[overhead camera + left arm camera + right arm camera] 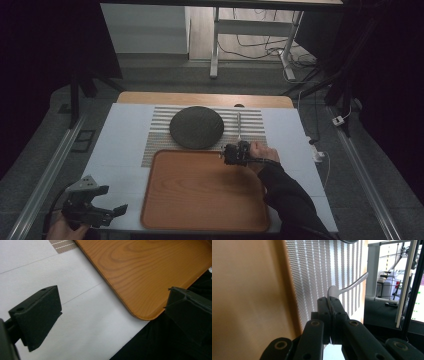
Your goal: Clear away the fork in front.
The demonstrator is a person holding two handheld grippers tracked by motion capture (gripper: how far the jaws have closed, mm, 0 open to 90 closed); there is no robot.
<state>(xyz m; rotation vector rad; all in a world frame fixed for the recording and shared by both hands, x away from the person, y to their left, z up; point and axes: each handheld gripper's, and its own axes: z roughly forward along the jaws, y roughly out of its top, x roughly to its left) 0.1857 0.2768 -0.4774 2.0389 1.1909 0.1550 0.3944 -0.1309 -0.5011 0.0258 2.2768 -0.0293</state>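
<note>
Spoon (347, 287): thin curved metal | right tool (329, 300) clamped on it | left tool (110, 315) wide open, empty

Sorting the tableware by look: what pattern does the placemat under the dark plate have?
Thin grey and white stripes on the placemat, clearest in the right gripper view.

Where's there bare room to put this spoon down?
The wooden tray is bare across its whole floor. White table cover lies free left of the striped placemat. The placemat's far middle holds the dark round plate; the right gripper grips the spoon.
</note>
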